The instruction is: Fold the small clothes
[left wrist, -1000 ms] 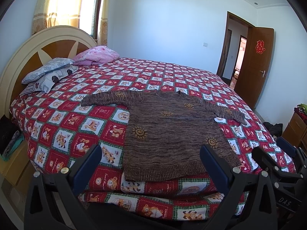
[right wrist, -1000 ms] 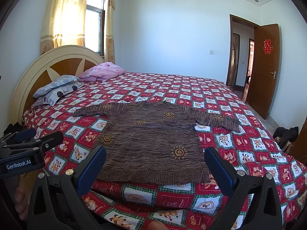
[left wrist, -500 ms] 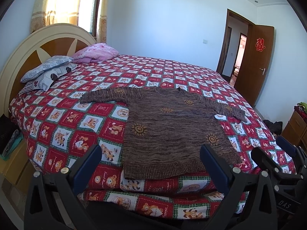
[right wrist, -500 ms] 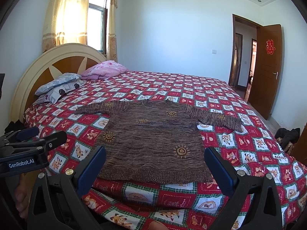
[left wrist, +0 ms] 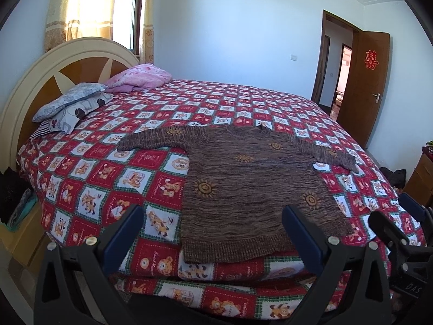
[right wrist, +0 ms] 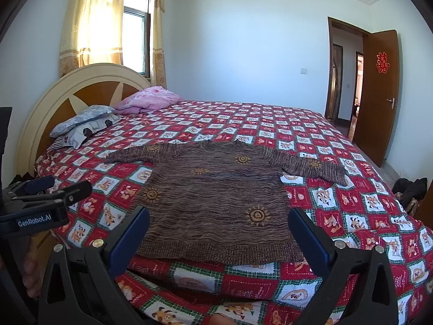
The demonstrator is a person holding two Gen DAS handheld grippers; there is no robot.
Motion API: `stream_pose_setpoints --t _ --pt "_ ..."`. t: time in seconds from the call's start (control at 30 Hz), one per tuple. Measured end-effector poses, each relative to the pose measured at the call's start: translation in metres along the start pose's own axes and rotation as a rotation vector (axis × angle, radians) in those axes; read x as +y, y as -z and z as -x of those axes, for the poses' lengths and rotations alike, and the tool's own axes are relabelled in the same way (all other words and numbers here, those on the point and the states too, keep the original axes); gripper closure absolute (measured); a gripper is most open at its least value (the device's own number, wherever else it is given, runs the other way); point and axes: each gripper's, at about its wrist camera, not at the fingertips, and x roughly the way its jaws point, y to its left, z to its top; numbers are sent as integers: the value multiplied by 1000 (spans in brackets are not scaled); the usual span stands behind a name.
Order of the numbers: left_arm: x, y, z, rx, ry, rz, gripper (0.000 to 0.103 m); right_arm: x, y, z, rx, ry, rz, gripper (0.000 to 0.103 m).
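A small brown knitted sweater (left wrist: pixel 251 187) with orange sun motifs lies flat on the bed, both sleeves spread out, hem at the near edge. In the right wrist view the same sweater (right wrist: pixel 216 203) fills the middle. My left gripper (left wrist: pixel 212 233) hovers open in front of the hem, left of centre, holding nothing. My right gripper (right wrist: pixel 217 233) stands open before the hem too, its blue pads wide apart and empty. In the left wrist view the right gripper (left wrist: pixel 400 227) shows at the right edge; the left gripper (right wrist: pixel 48 192) shows at the left in the right wrist view.
The bed carries a red, white and green chequered quilt (left wrist: pixel 108 178). Pillows (left wrist: pixel 70 105) and a pink bundle (left wrist: pixel 138 77) lie by the curved headboard (left wrist: pixel 40 81). A brown door (left wrist: pixel 362 84) stands ajar at the right; a wooden cabinet (left wrist: pixel 422 178) is beside the bed.
Both grippers have risen and drawn slightly closer to the bed edge, so the sweater sits lower and larger in view. Both stay open; the sweater has not moved.
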Motion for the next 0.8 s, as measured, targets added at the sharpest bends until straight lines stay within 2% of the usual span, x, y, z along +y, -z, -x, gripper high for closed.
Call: stream_pose_setpoints --t 0.3,0.6,0.8 --pt "0 -10 -37 27 -35 -45 0 -16 7 -37 50 40 -2 1" --pt "-10 -22 -93 71 -42 -78 0 -62 11 -84 129 83 -72 1" --pt "-19 -29 -131 86 -29 -96 0 -91 11 -131 200 156 -59 1"
